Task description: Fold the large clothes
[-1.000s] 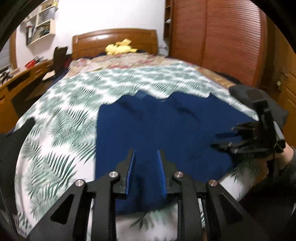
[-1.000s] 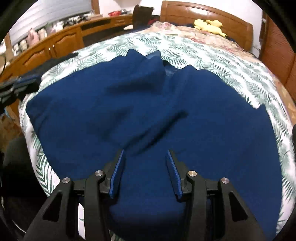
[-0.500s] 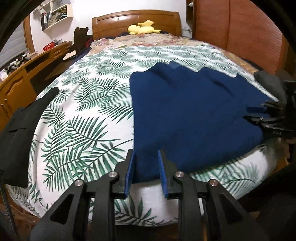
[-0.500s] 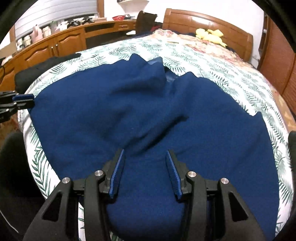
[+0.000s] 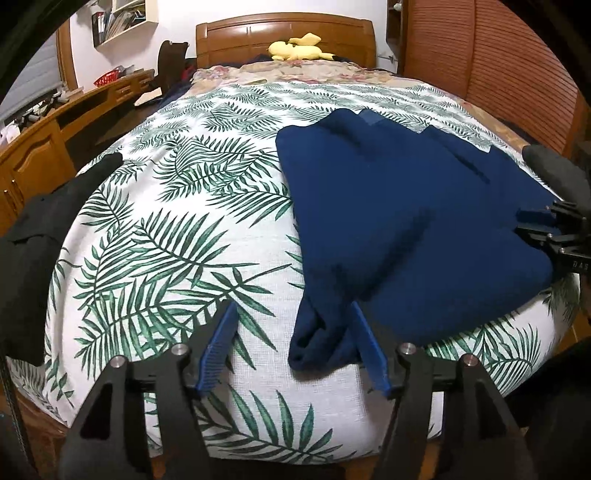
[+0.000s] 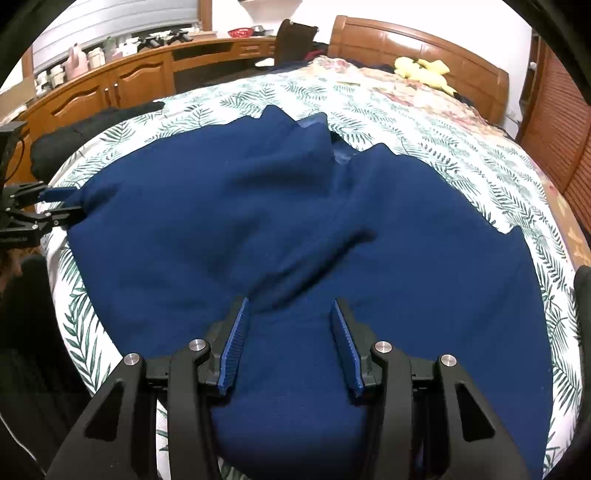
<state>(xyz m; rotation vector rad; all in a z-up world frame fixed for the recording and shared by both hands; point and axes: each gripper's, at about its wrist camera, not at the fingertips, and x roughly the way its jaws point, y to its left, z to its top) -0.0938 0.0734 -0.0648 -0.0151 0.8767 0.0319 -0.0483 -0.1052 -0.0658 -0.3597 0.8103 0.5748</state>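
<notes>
A dark blue garment (image 5: 399, 218) lies spread on the leaf-print bedspread (image 5: 177, 236), with a bunched corner hanging at the near edge. My left gripper (image 5: 291, 347) is open wide, and that corner lies between its fingers near the right one. In the right wrist view the garment (image 6: 303, 229) fills the bed, with a diagonal fold across it. My right gripper (image 6: 290, 343) is open over the garment's near edge, fabric lying between its fingers. The left gripper shows at the far left of the right wrist view (image 6: 55, 205), touching the garment's corner.
Black clothing (image 5: 40, 236) lies on the bed's left edge. A yellow plush toy (image 5: 299, 48) sits by the wooden headboard (image 5: 284, 33). A wooden desk and cabinets (image 6: 110, 85) run along the left. Slatted wardrobe doors (image 5: 487, 59) stand on the right.
My left gripper's jaws have opened wide and let go of the garment's corner, having drawn back to the left edge. The right gripper has stayed open in place.
</notes>
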